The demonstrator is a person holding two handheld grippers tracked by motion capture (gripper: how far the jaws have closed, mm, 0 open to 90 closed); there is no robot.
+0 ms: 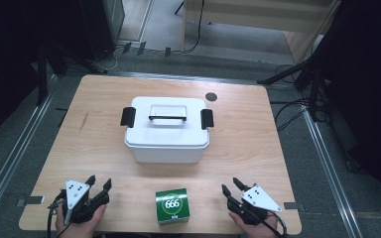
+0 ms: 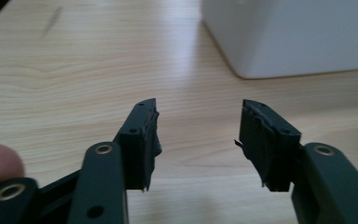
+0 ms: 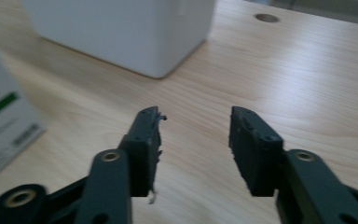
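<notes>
Left gripper (image 1: 99, 184) at near left corner of table (image 1: 94, 139), jaws spread, nothing between, bare wood under them. Right gripper (image 1: 230, 187) at near right corner, jaws spread too, empty. Green box (image 1: 172, 206) marked 666 sits at near table edge between both grippers, apart from each. White lidded container (image 1: 166, 130) mid-table, beyond green box, black latches at both ends, handle flat on lid. Small round hole (image 1: 211, 97) in tabletop behind container.
</notes>
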